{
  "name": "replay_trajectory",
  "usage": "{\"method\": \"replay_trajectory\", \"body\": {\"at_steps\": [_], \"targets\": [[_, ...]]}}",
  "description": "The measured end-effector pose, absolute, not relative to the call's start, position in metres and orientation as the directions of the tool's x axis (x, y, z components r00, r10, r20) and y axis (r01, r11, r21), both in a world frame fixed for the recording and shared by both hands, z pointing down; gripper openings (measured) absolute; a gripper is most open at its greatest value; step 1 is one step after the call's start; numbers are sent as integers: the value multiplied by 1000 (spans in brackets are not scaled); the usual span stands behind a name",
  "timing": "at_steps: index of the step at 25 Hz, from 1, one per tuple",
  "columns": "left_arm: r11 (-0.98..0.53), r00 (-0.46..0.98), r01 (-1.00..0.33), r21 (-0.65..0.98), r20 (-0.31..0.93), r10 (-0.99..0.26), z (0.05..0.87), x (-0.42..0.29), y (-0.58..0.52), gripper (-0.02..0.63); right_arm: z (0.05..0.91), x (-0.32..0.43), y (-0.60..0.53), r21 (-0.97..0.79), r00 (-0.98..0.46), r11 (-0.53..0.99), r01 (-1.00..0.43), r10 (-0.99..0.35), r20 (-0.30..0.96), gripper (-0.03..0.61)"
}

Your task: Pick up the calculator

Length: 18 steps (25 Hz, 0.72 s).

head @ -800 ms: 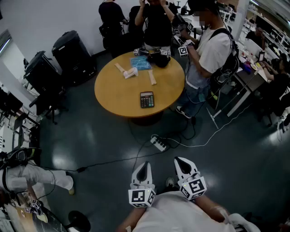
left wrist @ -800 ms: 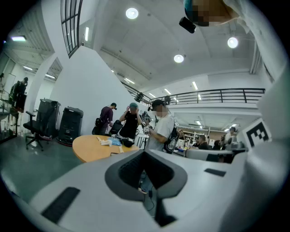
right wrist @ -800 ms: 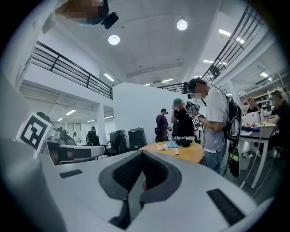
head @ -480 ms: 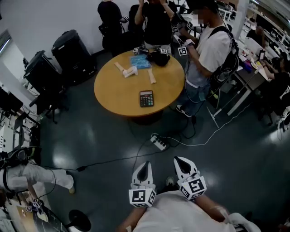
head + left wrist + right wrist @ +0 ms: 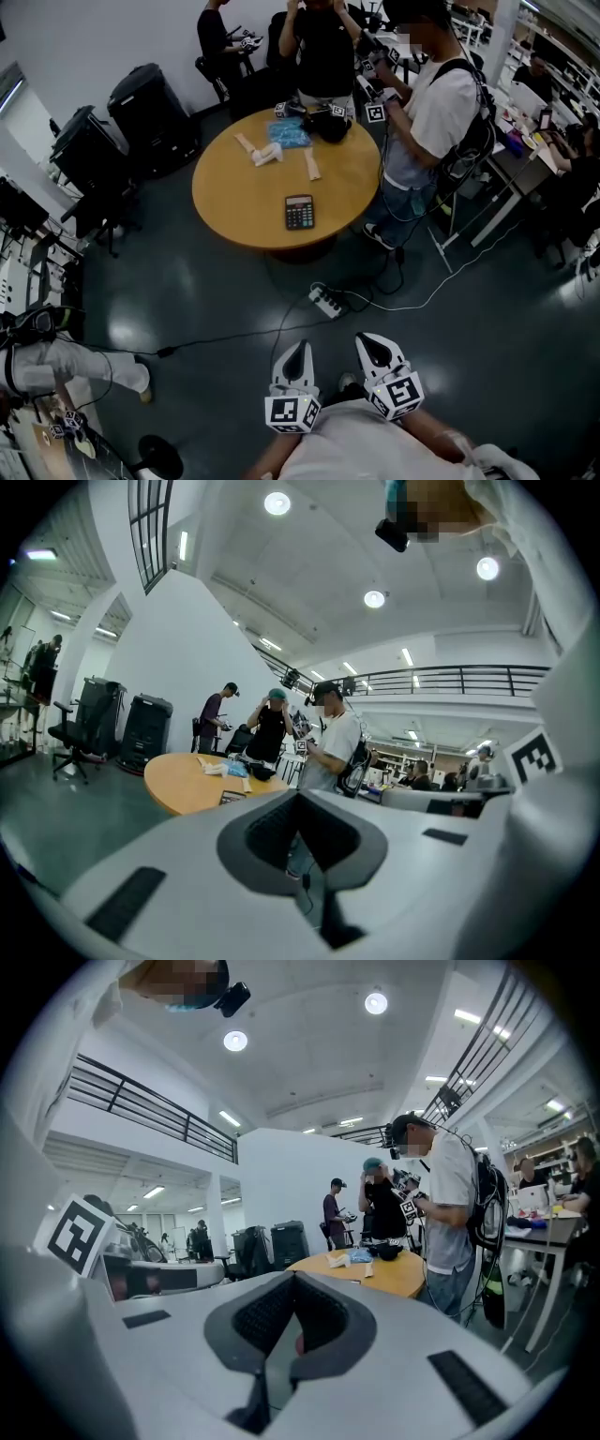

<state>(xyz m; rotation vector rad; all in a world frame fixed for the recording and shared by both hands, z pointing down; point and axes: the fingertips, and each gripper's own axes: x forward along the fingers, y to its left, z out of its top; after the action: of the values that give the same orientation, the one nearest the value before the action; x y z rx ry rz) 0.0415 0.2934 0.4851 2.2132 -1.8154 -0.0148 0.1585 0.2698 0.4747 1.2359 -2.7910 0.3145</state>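
Note:
A black calculator [image 5: 300,212] lies flat on the near part of a round wooden table [image 5: 234,197], far ahead of me in the head view. My left gripper [image 5: 298,347] and right gripper [image 5: 368,340] are held side by side close to my body, over the dark floor, both shut and empty. In the left gripper view the shut jaws of the left gripper [image 5: 302,829] point toward the table [image 5: 183,782], where the calculator [image 5: 232,798] shows as a small dark slab. In the right gripper view the right gripper [image 5: 294,1316] faces the same table [image 5: 380,1274].
A white power strip [image 5: 327,300] and cables lie on the floor between me and the table. People stand at the table's far and right sides [image 5: 431,103]. Black cases [image 5: 150,112] stand at the left. A blue packet [image 5: 289,131] and white pieces [image 5: 262,150] lie on the table's far half.
The view has shifted slightly: table and calculator sit a little lower and to the left, and both grippers sit lower in the frame. Both stay shut and empty.

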Motion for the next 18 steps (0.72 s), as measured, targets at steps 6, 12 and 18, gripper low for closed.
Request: {"method": "replay_trajectory", "body": {"at_steps": [6, 12, 18], "targets": [[-128, 169, -967, 220, 175, -970, 486, 23, 266, 5, 476, 150, 235, -170, -702, 681, -712, -697, 150, 14], [-132, 173, -966, 224, 176, -969, 501, -16, 200, 5, 485, 119, 179, -165, -717, 698, -697, -683, 143, 14], [-229, 266, -950, 215, 167, -949, 508, -73, 91, 5, 471, 69, 97, -136, -687, 673, -727, -717, 121, 14]]}}
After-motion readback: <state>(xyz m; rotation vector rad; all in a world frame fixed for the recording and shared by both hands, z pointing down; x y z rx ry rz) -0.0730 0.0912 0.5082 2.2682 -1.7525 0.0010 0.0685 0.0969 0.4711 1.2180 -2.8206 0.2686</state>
